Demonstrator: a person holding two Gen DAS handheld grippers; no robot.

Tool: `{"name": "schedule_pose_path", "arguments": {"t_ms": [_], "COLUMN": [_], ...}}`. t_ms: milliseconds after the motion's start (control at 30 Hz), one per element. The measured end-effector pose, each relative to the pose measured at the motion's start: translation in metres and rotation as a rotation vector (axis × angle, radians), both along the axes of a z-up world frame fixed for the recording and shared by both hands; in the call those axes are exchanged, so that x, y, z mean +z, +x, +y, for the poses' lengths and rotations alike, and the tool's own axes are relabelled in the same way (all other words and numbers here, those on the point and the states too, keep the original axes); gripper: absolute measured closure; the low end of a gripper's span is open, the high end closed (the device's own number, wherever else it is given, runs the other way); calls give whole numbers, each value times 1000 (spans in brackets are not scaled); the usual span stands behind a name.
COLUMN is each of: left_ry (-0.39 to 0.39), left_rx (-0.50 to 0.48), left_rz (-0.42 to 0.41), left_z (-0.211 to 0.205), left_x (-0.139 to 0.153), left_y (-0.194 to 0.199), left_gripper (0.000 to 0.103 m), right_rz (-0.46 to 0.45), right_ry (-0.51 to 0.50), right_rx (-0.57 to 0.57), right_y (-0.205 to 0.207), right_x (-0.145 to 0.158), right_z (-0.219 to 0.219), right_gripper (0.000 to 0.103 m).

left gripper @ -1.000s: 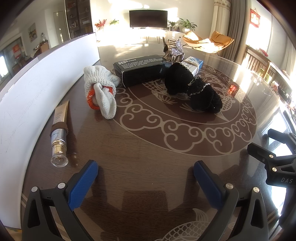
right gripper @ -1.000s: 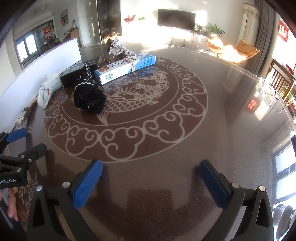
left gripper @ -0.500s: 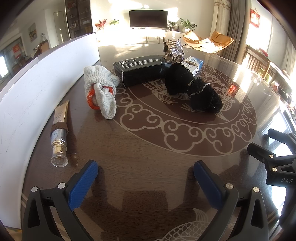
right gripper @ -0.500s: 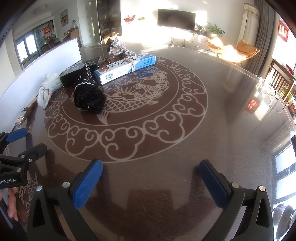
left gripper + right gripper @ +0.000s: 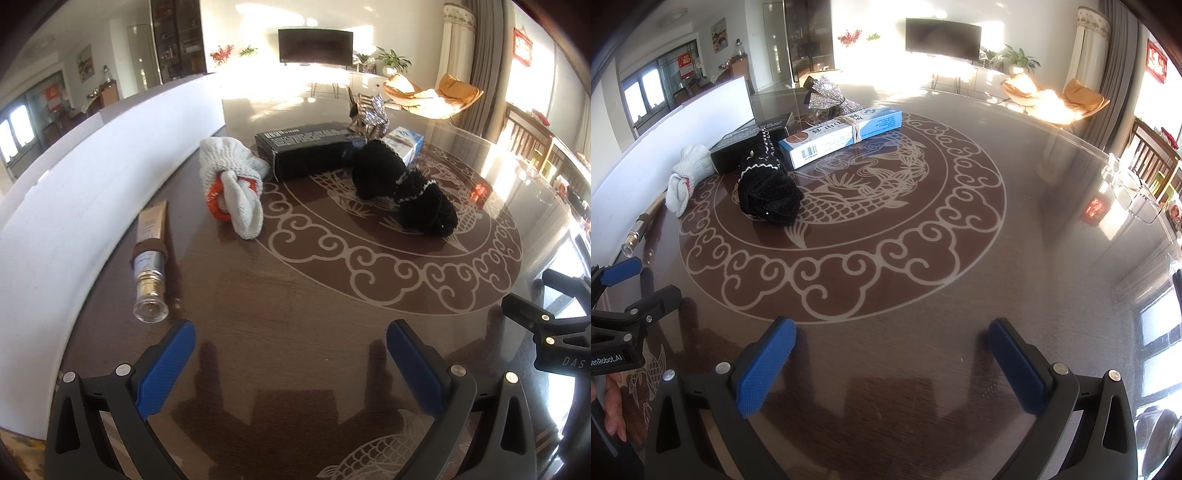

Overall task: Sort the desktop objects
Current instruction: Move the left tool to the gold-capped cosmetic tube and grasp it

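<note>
Black fabric bundle (image 5: 402,188), white glove (image 5: 236,184), black box (image 5: 310,149), blue carton (image 5: 842,134) and cosmetic tube (image 5: 149,258) cluster far-left on the surface (image 5: 960,280), beside a white board (image 5: 74,192). Near and right areas lie open. Left tongs (image 5: 291,350) and right tongs (image 5: 890,345) gape empty, unchanged from earlier.

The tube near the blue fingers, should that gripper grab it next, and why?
Probably yes: ease the left gripper forward and leftward toward the tube. The gripper is open and holds nothing, and the tube lies alone by the white board, nearest its fingers.
</note>
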State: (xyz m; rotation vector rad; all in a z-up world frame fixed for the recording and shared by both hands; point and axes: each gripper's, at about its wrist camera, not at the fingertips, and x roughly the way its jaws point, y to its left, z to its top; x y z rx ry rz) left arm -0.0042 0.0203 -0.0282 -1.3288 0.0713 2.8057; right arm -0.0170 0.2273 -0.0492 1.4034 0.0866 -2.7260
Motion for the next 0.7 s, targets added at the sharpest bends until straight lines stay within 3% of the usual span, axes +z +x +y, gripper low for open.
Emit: {"name": "schedule_pose_path", "arguments": {"t_ms": [100, 167, 533, 700], "left_ry": [59, 75, 124, 49], "left_rx": [57, 121, 327, 338], "left_rz": [85, 92, -95, -140], "left_z": [-20, -36, -76, -78], "left_x": [21, 26, -8, -14], "left_y": [10, 7, -56, -82], "left_gripper": [0, 0, 0, 0], "right_rz": [0, 0, 0, 0], "right_ry": [0, 0, 0, 0], "right_rx": [0, 0, 0, 0], "right_y": [0, 0, 0, 0], "right_x": [0, 0, 0, 0], "right_z": [0, 0, 0, 0], "right_gripper": [0, 0, 0, 0]}}
